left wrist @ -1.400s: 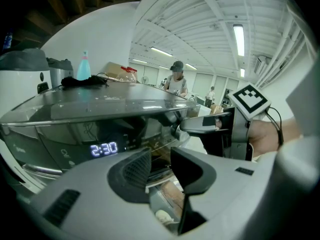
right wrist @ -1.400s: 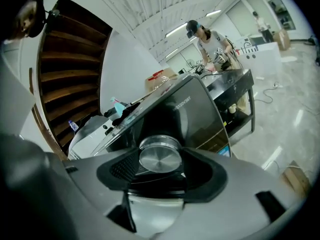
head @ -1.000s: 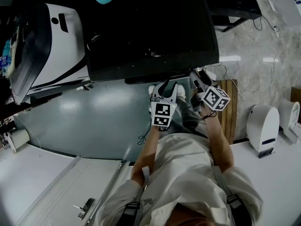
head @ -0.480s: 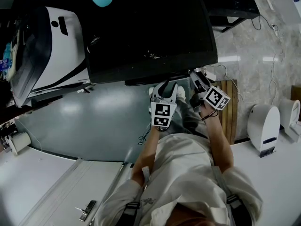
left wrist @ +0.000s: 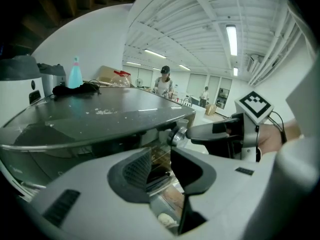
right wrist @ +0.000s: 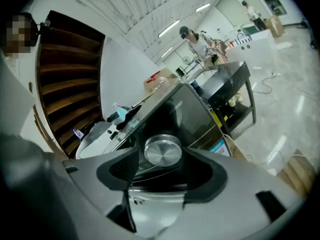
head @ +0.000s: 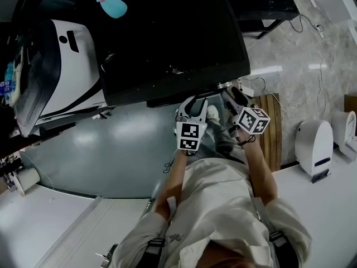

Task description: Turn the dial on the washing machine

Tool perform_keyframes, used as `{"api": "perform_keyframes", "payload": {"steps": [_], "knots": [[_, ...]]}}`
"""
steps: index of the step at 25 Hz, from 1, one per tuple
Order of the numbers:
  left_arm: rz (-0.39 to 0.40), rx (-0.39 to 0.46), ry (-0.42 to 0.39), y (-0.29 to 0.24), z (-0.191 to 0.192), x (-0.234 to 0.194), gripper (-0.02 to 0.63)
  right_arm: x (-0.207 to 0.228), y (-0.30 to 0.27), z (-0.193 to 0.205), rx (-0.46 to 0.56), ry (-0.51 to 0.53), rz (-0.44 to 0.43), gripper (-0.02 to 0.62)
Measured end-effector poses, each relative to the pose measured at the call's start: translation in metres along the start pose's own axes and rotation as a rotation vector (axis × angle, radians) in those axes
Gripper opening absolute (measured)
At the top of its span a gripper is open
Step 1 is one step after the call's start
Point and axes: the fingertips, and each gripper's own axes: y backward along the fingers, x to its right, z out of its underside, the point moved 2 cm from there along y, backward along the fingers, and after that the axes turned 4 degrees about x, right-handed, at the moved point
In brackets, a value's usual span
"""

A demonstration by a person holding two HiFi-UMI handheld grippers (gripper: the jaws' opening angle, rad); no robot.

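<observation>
1. The right claw (right wrist: 161, 160) has its two jaws round the shiny silver dial (right wrist: 162, 150). The jaws are about half way open and have just closed in a little. The dial sits right at their tips, and a jaw looks to touch it on each side.
2. The dial is round with a flat face. It sticks out from the front of the washing machine (right wrist: 187, 111), high up, just under the edge of the dark top.
3. The left claw (left wrist: 161, 159) holds nothing. Its jaws are a little way apart, with only a thin gap between the black pads (left wrist: 134, 171).
4. The left claw is just beside the right one, on its left. It is near the dial but does not touch it. In the left gripper view, the right claw comes in from the right side and meets the dial there.
5. Each claw has a white cube with black squares on it, close to the person's hand.
6. A light blue bottle (head: 109, 4) stands on top of the washing machine. A dark lump (left wrist: 75, 89) lies just beside the bottle.
7. A white machine (head: 70, 54) stands to the left of the washing machine.
8. On the floor to the right lie a wooden board (head: 273, 127) made of slats and a white box (head: 312, 147) with a round top.
</observation>
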Motion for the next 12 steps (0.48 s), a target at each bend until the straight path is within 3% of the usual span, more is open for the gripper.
{"api": "perform_keyframes", "payload": {"steps": [12], "knots": [[0.048,0.019,-0.077,0.009,-0.038,0.01,0.126,-0.037,0.04,-0.026,0.0,0.412,0.058,0.236]]}}
